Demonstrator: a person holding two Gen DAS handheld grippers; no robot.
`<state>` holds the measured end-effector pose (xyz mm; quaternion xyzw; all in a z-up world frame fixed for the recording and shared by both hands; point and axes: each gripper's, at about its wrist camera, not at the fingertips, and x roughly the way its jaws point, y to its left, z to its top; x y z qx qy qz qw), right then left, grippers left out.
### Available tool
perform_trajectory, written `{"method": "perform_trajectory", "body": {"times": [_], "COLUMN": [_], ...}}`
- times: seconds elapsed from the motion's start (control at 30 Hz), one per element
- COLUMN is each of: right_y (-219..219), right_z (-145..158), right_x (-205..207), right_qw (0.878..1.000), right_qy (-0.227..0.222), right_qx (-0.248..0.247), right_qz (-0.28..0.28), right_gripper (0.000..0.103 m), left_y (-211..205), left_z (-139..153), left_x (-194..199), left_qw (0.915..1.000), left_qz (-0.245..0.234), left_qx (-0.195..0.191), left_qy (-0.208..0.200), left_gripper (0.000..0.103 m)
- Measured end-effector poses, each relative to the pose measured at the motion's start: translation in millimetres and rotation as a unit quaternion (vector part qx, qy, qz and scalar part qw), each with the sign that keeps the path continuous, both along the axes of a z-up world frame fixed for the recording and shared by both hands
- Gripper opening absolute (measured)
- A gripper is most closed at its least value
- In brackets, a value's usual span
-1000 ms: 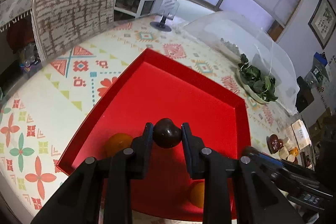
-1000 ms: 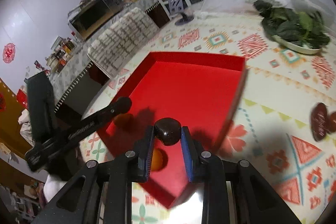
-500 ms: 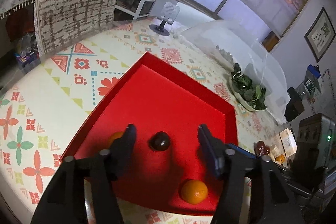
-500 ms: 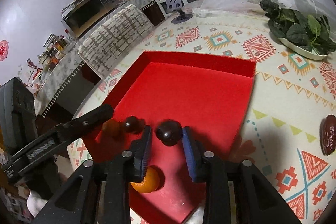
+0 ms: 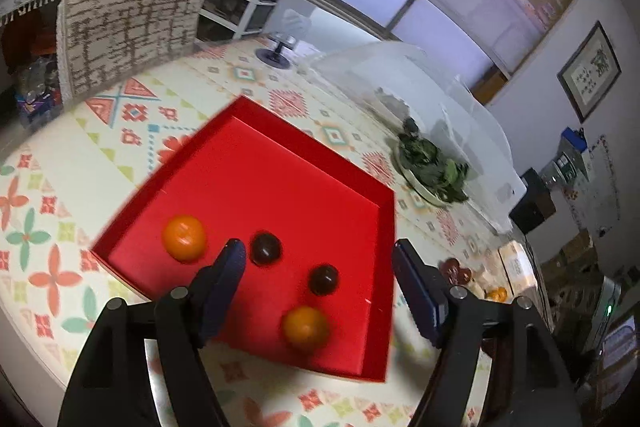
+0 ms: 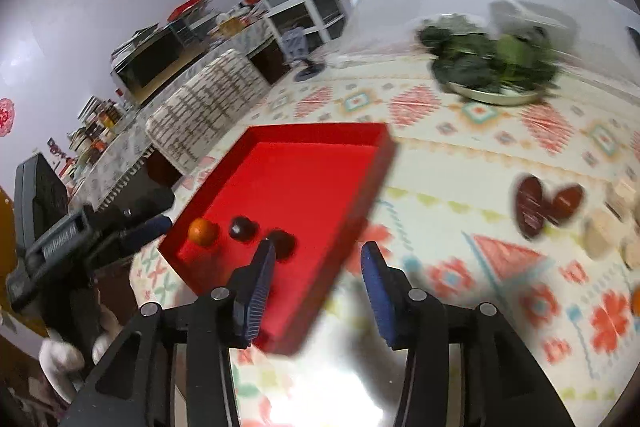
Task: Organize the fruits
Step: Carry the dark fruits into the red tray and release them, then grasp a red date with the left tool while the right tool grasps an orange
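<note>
Left view: my left gripper [image 5: 316, 263] hangs spread and empty over the red tray [image 5: 256, 151], which holds two oranges [image 5: 184, 238] and two dark plums [image 5: 265, 247]. Right view: my right gripper [image 6: 318, 267] gapes empty too, beside the tray [image 6: 384, 143]; another orange [image 6: 636, 301] on the table [image 6: 480, 155] looks left to collect.

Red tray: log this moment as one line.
left gripper: open, empty | right gripper: open, empty | red tray: two oranges, two dark fruits | stage: both released
</note>
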<state>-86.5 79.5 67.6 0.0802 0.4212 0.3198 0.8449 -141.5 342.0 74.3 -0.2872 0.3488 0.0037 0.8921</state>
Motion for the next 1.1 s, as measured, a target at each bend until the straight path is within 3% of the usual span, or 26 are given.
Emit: {"method": "perform_trajectory", "body": {"times": [0.27,0.53,0.7,0.93,1.1], "right_y": [-111.7,-232.2,-249.0,-239.5,-228.4], "right_z": [-14.8,-24.3,-26.2,-43.1,-50.0], "right_x": [-50.7,-66.1,-51.6,-5.7,18.9], "right_qw": [0.996,0.978,0.975,0.974,0.975], "right_qy": [-0.006,0.008,0.006,0.021,0.026], "right_qx": [-0.007,-0.018,-0.034,-0.045,-0.057], "right_qz": [-0.086,-0.209,-0.220,-0.219,-0.215], "right_gripper": [0.049,0.053,0.053,0.053,0.053], "left_y": [-63.4,-130.8,-164.5,-179.2,-194.8], "left_z": [2.6,-5.5,-8.4,-15.9,-14.4], "left_x": [-0.8,12.9,16.9,26.9,49.5], "left_qw": [0.9977,0.9914,0.9870,0.9854,0.9826], "left_qz": [-0.067,-0.127,-0.151,-0.151,-0.145], "left_qx": [0.011,0.021,0.046,0.066,0.109], "left_qy": [0.005,0.021,0.028,0.045,0.039], "left_gripper": [0.076,0.078,0.078,0.078,0.078]}}
